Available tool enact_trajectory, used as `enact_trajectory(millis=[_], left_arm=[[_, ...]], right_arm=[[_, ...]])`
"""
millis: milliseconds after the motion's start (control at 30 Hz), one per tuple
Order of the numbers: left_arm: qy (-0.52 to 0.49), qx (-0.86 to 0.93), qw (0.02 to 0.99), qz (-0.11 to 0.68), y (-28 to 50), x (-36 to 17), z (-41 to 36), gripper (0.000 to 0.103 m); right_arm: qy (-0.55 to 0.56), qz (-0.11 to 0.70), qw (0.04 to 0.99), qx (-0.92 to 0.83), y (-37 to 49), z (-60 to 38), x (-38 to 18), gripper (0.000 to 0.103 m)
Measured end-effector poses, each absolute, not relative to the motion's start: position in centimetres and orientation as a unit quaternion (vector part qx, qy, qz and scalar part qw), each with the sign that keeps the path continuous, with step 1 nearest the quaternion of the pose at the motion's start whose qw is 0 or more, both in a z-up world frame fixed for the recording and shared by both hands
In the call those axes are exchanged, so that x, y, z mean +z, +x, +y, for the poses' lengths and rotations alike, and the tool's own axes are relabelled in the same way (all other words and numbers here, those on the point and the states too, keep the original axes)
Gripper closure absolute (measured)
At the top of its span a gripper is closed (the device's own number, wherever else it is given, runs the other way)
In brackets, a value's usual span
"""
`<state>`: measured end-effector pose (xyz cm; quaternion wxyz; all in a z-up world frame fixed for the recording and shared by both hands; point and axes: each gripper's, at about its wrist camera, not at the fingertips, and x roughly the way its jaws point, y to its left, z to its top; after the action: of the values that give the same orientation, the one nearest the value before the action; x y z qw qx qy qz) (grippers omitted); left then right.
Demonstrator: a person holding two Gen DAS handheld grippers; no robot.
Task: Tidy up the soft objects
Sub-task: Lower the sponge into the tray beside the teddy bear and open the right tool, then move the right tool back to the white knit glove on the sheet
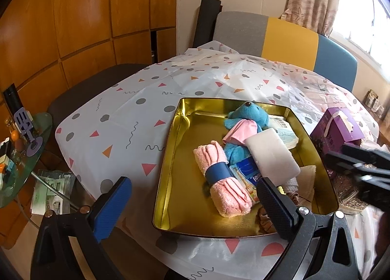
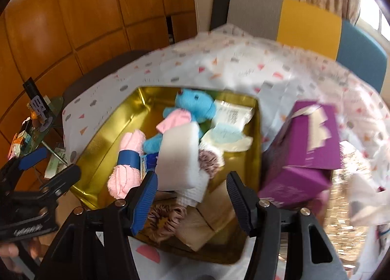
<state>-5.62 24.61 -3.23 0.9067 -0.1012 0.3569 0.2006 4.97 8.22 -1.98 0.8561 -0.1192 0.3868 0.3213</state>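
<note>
White foam block [image 2: 179, 155] looks light, squashy; grip its flat sides. Right claw [image 2: 192, 198] half-open and left claw [image 1: 192, 204] wide, both empty.

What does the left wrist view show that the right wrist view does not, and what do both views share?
Only the left wrist view shows the printed letters on the blue tissue pack sharply, and the window at upper right.

Only the right wrist view shows the brown scrunchie whole at the tin's near edge, the fluffy brown piece, and the open, empty right tool.

Both share the gold tin, blue plush toy, rolled pink towel, white sponge and purple box.
</note>
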Motion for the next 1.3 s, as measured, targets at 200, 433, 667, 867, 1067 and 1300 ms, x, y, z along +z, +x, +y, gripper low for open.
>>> enact_trajectory(millis=[200, 433, 667, 867, 1067, 1300], left_arm=[[-0.092, 0.196, 0.908, 0.358, -5.5, -3.0, 23.8, 0.000], [-0.076, 0.183, 0.912, 0.360, -5.1, -2.8, 22.5, 0.000], [-0.065, 0.170, 0.915, 0.361, -4.5, -2.7, 21.3, 0.000], [-0.072, 0.154, 0.919, 0.355, -4.1, -2.1, 21.0, 0.000], [-0.059, 0.114, 0.934, 0.332, -3.5, 0.1, 18.6, 0.000], [-0.049, 0.055, 0.945, 0.317, -1.3, 2.7, 14.2, 0.000]], right_arm=[[-0.095, 0.347, 0.884, 0.298, 4.8, 3.0, 1.4, 0.044], [-0.046, 0.327, 0.915, 0.232, 5.8, -6.0, 3.9, 0.043], [0.022, 0.338, 0.935, 0.108, 8.2, -16.3, 3.6, 0.043], [0.109, 0.348, 0.931, -0.032, 10.3, -27.0, 1.5, 0.043], [0.227, 0.369, 0.884, -0.174, 11.0, -38.0, -3.8, 0.043], [0.335, 0.409, 0.821, -0.215, 9.4, -43.1, -7.8, 0.043]])
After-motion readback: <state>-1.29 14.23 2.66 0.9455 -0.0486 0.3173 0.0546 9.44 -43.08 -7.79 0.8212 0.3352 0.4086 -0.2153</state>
